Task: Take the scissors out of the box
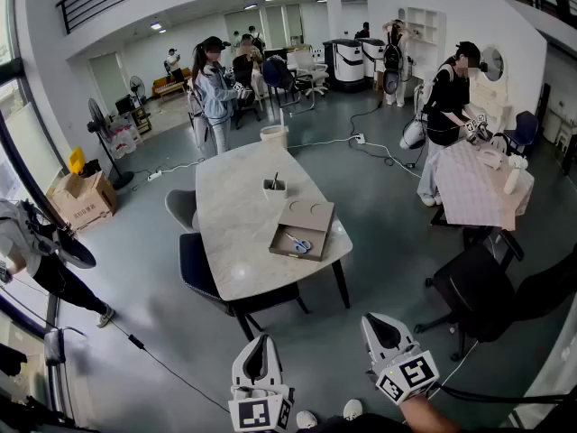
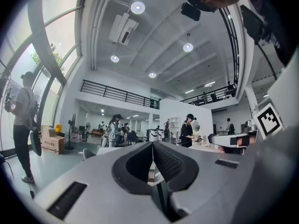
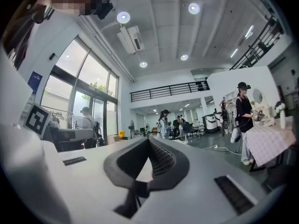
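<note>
A flat brown cardboard box (image 1: 305, 226) lies open on the near end of the pale table (image 1: 236, 215). Blue-handled scissors (image 1: 298, 243) rest inside it near its front edge. Both grippers are held level at the bottom of the head view, well short of the table. My left gripper (image 1: 261, 339) (image 2: 152, 144) is shut with nothing between its jaws. My right gripper (image 1: 370, 319) (image 3: 149, 139) is likewise shut and empty. In both gripper views the jaws hide most of the table, and neither the box nor the scissors can be made out.
A small holder with a pen (image 1: 274, 185) stands mid-table. Dark chairs (image 1: 203, 266) sit at the table's left side and a black chair (image 1: 473, 291) at the right. A person (image 1: 448, 106) stands by a checked-cloth table (image 1: 478, 188). Cables cross the floor.
</note>
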The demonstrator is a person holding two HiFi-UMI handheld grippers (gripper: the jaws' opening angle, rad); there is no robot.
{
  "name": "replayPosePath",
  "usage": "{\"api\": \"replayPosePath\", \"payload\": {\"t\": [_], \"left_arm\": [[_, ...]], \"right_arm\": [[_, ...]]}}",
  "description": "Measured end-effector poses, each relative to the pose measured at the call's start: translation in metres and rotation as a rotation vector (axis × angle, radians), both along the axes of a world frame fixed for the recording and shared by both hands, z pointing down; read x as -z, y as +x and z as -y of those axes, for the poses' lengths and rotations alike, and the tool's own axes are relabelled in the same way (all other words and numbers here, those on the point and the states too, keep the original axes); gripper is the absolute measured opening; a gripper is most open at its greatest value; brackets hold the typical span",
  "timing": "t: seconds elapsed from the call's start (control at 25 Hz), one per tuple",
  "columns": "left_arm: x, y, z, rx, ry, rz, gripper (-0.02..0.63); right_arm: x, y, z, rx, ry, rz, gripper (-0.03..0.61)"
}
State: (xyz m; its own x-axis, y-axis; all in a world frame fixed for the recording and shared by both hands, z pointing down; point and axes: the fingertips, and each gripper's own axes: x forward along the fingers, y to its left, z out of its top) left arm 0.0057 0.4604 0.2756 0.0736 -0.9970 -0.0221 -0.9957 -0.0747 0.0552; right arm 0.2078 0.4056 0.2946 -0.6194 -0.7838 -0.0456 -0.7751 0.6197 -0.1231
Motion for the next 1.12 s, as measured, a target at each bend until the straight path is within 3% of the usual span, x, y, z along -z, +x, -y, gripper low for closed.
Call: {"api": "replayPosePath", "payload": {"t": [0.72, 1.12], "left_arm": [[0.0, 0.013, 0.006, 0.002, -0.006, 0.0, 0.017], [-0.006, 0.046, 0.008, 0.045, -0.001, -0.019, 0.017]], "right_arm": [[0.007, 0.008, 0.002, 0.024, 0.044, -0.002, -0.005], [-0.001, 0.04, 0.012, 0.053, 0.038, -0.02, -0.005]]}}
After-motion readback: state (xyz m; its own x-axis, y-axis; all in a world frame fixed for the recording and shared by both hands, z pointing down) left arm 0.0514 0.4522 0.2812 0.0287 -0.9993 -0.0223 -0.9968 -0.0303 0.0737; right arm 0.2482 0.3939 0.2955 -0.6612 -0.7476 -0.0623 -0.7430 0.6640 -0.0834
